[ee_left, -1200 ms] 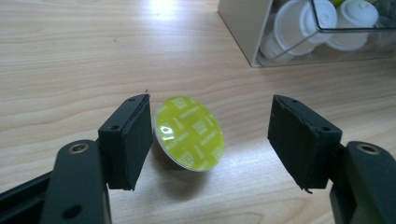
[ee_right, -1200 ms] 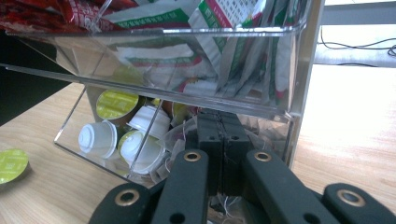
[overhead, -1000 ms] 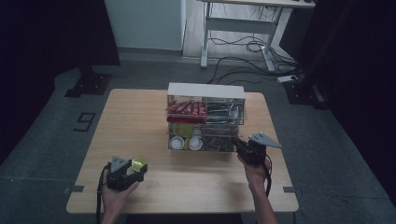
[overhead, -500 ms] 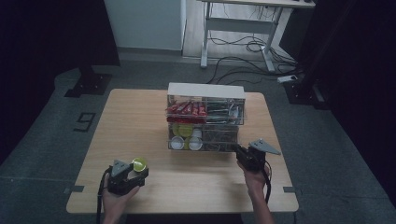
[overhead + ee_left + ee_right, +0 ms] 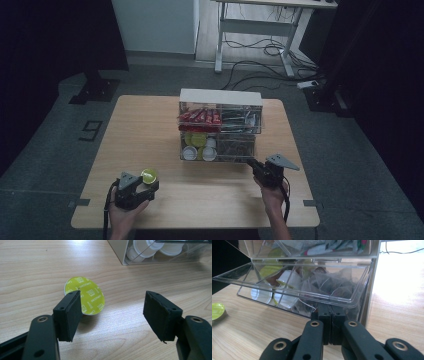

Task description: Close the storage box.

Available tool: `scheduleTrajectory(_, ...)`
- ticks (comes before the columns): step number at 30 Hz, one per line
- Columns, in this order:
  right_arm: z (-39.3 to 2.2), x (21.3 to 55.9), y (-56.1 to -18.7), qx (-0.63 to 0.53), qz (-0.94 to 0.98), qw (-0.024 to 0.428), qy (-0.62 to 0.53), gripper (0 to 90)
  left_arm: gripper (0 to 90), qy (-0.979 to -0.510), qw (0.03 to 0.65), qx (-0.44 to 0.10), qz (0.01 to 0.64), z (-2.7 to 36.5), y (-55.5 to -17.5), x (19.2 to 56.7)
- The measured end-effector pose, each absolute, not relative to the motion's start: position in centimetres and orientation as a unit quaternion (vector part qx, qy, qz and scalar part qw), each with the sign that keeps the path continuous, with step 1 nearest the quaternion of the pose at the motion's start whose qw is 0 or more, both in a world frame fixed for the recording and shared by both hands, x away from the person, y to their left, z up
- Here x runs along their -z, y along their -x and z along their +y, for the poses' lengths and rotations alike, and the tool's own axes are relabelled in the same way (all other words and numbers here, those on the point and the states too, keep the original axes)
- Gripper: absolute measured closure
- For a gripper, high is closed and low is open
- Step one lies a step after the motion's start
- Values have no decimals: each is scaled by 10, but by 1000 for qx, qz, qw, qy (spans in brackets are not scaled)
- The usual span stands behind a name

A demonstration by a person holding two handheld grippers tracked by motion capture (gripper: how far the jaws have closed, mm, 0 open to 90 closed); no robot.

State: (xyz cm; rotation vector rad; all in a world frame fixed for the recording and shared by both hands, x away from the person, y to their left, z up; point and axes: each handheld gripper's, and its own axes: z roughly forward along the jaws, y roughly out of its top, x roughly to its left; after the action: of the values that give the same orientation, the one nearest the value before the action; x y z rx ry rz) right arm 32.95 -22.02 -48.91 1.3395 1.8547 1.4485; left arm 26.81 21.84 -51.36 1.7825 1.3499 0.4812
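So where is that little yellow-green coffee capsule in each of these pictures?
High view: the capsule lies on the table at lower left, just ahead of the left gripper.
Left gripper view: centre left, foil lid facing the camera, partly behind one open jaw.
Right gripper view: far left edge, on the wood.
Shared landmark: the clear organiser box holding white pods, seen top right in the left gripper view and overhead in the right gripper view.

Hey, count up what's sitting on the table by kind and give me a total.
Clear organizer box: 1
Loose yellow-lidded capsule: 1
Hand-held grippers, left gripper and right gripper: 2
Total: 4
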Motion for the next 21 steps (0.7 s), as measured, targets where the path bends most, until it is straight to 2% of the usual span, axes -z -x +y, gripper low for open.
scheduleTrajectory(21, -221, 516, -330, -500, 679, 199, -499, 883, 311, -712, 410, -185, 539, 217, -269, 518)
